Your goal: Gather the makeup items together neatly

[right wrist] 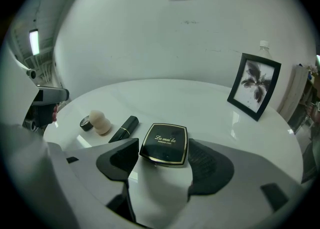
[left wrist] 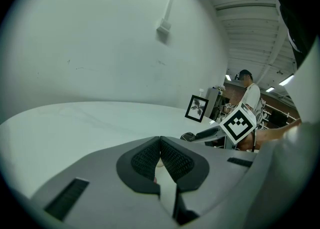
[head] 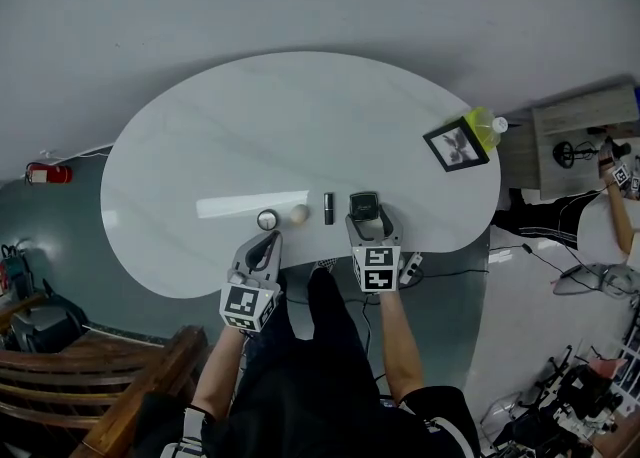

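Observed: 4 makeup items lay in a row near the front edge of the table: small jar, sponge just beside it, lipstick, then the compact.

The right gripper stood with jaws well apart, the compact lying flat between their tips, ungripped. The left gripper had its pads pressed together, holding nothing evident.

Judgement: the step was closing up the row. The next move calls for nudging the compact toward the lipstick, squarely.
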A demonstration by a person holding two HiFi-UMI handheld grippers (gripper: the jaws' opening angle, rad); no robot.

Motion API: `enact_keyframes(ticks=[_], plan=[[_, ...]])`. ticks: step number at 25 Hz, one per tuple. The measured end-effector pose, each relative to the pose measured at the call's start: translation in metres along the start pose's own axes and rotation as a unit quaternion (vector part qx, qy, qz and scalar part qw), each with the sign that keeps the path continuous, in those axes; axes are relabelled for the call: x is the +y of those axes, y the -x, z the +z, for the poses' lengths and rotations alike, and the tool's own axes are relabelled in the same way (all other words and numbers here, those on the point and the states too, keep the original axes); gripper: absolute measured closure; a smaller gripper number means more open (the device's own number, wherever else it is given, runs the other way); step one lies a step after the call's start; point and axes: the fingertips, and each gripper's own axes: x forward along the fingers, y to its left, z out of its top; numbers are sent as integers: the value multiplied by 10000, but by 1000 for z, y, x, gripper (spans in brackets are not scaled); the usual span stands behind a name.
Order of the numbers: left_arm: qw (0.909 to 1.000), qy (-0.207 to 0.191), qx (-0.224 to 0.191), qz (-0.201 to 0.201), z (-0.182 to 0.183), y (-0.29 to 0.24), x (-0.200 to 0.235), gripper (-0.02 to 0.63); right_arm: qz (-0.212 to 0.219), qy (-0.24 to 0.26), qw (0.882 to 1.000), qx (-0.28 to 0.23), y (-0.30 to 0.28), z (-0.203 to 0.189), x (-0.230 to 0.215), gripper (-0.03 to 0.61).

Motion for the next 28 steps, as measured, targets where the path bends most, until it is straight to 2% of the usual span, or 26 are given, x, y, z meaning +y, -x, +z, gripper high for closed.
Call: enact_keyframes(ticks=[4, 9, 15, 19, 22, 28], plan=[[10000, -44, -51, 21, 4, 3, -2, 597, -23, -15, 9999, -106, 8, 9, -2, 278], [9997, -94, -238, 48, 22, 14, -7, 597, -75, 62, 9981, -604, 35, 40, 2, 278], [9975, -320, -622, 118, 59, 30, -13, 597, 84, 256, 9924, -1198, 74, 88, 16, 280], [9951, -414, -876, 181, 80, 50, -21, 597, 198, 178, 9871, -1576, 108, 113, 26, 292], [9930, -518, -1039, 206, 95, 65, -29, 597, 122, 166, 9822, -1868, 135, 128, 29, 390], [9869, -748, -1400, 292, 122, 93, -45, 597, 200, 428, 9693, -2412, 179, 152, 47, 461]])
